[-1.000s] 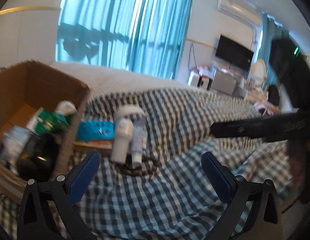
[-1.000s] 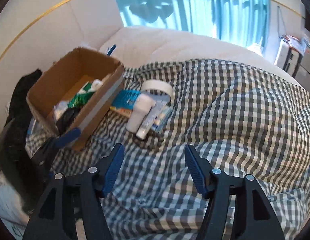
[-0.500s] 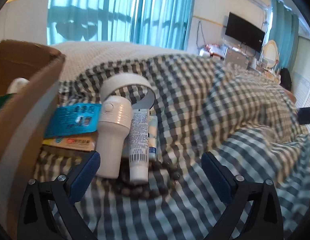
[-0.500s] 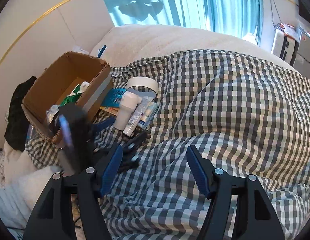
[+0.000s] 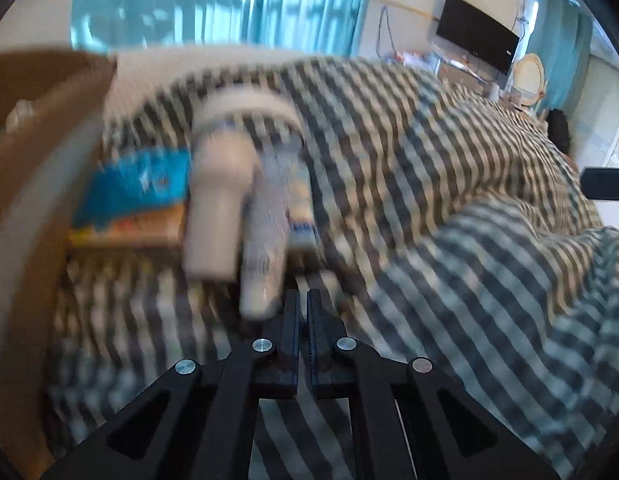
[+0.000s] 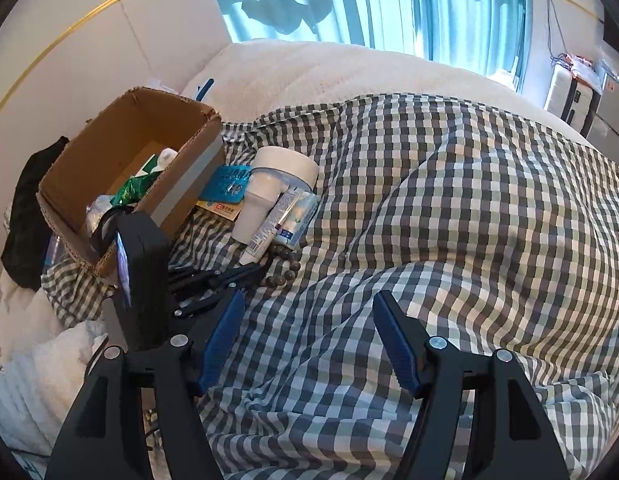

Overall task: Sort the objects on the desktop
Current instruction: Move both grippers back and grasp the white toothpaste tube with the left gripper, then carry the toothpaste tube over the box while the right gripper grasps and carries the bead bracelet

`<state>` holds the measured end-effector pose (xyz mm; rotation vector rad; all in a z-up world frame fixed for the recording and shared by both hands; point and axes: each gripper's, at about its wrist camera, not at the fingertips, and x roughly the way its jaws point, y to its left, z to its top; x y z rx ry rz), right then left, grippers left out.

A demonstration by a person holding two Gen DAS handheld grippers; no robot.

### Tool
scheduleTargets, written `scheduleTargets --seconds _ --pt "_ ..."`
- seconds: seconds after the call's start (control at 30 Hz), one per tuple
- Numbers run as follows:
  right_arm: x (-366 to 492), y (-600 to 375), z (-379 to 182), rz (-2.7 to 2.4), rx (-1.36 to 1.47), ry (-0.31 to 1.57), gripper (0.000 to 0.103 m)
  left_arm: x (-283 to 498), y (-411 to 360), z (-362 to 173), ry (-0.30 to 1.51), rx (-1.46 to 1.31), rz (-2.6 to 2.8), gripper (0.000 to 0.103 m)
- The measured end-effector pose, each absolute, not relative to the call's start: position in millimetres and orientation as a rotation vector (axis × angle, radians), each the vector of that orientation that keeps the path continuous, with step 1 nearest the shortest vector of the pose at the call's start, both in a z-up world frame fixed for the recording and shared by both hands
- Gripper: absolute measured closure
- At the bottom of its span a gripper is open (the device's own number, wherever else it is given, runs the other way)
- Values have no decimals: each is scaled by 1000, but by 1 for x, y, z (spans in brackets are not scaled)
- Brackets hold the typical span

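So the left gripper has its jaws shut tight, tips right at the bead bracelet that lies on the checked blanket, just below the tube and the white bottle. The left view is too smeared to say if a bead or the cord is actually pinched; nothing shows between the pads. The right gripper hangs open and empty over bare blanket, well away from the pile.

Handling guess: the bracelet looks light, floppy as a loop, with hard round beads that'll probably roll out of flat pads. I'd pinch across one bead or the cord between two, and go slow, since the soft bedding gives under any push. The tube is squishy, so take it mid-body. The bottle is rigid and smooth, so grip across its narrow part. The box sits just left of the pile, already part full.

Versus a second ago: the left gripper was wide open and farther back with the pile small in view; now it's in close, lower, and closed. The right one's barely changed.
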<state>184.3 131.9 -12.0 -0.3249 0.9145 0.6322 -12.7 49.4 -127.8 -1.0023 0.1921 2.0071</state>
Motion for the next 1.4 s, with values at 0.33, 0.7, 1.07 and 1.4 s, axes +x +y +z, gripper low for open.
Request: scheduleTargets --seconds 0.33,0.7,1.07,1.4 --pt "186 137 -21 628 -342 930 36 -21 67 -120 262 -905 2076 44" --pt "212 172 -55 697 -392 986 36 -25 34 -128 107 -1016 2034 83" --pt "270 222 -141 689 -335 1241 68 -13 2 -126 71 -1069 2098 83" --pt "243 213 -111 732 -331 1129 92 -13 6 -136 46 -1076 2087 83"
